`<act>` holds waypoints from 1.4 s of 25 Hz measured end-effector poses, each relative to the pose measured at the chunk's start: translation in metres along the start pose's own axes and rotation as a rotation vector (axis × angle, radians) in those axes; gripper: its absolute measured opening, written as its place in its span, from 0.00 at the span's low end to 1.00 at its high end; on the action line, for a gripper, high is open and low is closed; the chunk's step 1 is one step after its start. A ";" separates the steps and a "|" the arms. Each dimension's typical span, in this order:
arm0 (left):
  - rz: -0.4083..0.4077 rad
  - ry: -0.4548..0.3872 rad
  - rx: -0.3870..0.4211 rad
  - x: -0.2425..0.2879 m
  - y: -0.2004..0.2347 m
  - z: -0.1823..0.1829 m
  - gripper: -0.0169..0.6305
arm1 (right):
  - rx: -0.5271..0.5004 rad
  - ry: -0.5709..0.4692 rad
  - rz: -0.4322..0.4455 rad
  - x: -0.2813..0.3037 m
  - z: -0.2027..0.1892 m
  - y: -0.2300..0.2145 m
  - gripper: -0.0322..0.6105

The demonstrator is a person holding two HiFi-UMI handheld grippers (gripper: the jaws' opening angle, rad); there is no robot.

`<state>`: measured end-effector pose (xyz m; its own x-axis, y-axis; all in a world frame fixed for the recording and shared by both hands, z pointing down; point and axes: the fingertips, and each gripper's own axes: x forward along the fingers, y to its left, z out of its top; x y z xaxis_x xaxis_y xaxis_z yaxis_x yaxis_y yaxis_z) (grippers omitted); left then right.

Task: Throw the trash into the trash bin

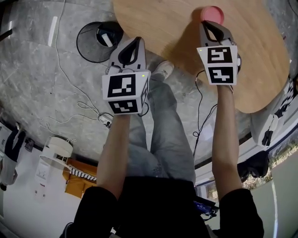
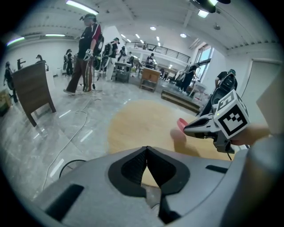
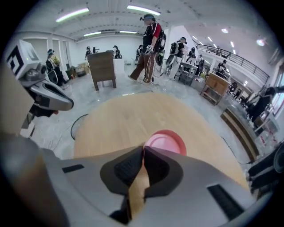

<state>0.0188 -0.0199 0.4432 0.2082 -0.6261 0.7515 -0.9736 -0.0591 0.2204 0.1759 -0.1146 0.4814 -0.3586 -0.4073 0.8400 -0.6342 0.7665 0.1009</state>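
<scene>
Now the right gripper [image 3: 143,150] pinches the rim of the pink cup [image 3: 166,142], just over the wooden table [image 3: 120,119]. Left gripper [image 2: 147,150] is pressed together on nothing, near the trash bin [image 1: 93,46].

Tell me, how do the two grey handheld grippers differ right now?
The right gripper pinches the rim of a round pink container; the left gripper is shut on nothing. The right gripper is over the round wooden table; the left gripper sits at its edge, nearer the black round bin on the floor. Both carry marker cubes.
</scene>
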 end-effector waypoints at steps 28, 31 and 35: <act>0.310 -0.030 -0.438 -0.136 0.280 -0.104 0.03 | -0.380 -0.014 0.609 0.082 0.154 0.381 0.08; 0.322 -0.028 -0.452 -0.144 0.285 -0.110 0.03 | -0.343 -0.009 0.604 0.078 0.149 0.381 0.08; 0.306 -0.033 -0.436 -0.145 0.282 -0.106 0.03 | -0.242 -0.005 0.626 0.067 0.141 0.377 0.08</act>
<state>-0.2757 0.1366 0.4617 -0.0888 -0.5890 0.8033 -0.8588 0.4538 0.2378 -0.1837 0.0767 0.5005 -0.6128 0.1482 0.7762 -0.1345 0.9484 -0.2873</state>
